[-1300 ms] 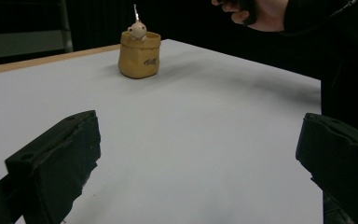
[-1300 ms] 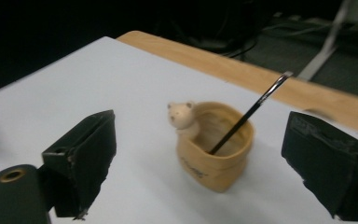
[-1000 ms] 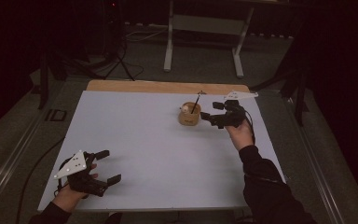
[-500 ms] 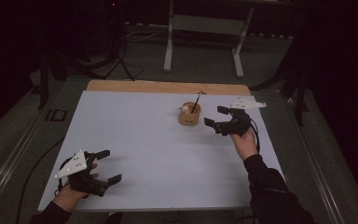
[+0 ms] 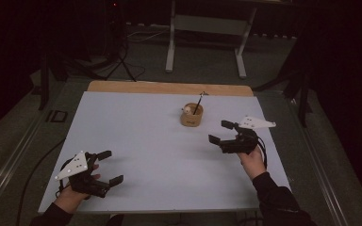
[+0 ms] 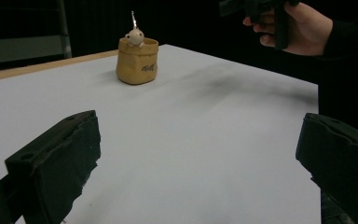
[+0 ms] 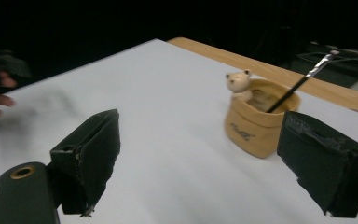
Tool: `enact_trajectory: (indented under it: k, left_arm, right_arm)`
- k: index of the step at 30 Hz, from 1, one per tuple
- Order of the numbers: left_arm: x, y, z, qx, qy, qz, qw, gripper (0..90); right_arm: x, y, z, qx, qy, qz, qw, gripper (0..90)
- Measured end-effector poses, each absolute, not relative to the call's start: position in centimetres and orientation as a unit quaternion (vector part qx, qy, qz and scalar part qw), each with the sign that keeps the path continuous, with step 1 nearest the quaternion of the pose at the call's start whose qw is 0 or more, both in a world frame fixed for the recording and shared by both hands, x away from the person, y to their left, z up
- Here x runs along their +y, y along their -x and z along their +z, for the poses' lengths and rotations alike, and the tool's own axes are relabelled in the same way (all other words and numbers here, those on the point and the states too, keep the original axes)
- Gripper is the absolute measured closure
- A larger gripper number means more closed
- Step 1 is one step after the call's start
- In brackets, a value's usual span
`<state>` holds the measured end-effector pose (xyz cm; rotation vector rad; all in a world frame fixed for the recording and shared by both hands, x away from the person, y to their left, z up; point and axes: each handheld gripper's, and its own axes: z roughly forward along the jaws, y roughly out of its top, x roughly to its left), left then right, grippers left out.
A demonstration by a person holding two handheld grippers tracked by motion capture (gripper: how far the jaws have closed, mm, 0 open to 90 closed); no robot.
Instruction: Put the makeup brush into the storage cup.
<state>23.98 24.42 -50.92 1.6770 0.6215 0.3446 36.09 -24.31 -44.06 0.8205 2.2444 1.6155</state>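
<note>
One tan pouch (image 5: 191, 115) is seen on the white bench (image 5: 146, 141), far and right of centre — one small bear figure (image 7: 238, 81) and one thin dark stick (image 7: 298, 84) are held in it. Two grippers are counted: the left gripper (image 5: 107, 167) at the near left and the right gripper (image 5: 221, 132) near the pouch — both with fingers spread apart, nothing grasped.
</note>
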Motion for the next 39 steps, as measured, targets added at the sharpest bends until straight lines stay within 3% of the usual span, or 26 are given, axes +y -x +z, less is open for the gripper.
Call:
enact_trajectory:
  k: [22, 39]
  left_arm:
    - [24.5, -24.0, -51.0, 0.27, -0.726, 0.149, 0.615, 0.1]
    - [24.7, -24.1, -51.1, 0.274, -0.726, 0.151, 0.612, 0.1]
  right_arm:
    - [-25.8, -31.7, -48.1, 0.807, -0.205, 0.548, 0.08, 14.2]
    - [-27.0, -30.3, -50.4, 0.827, -0.23, 0.506, 0.088, 13.9]
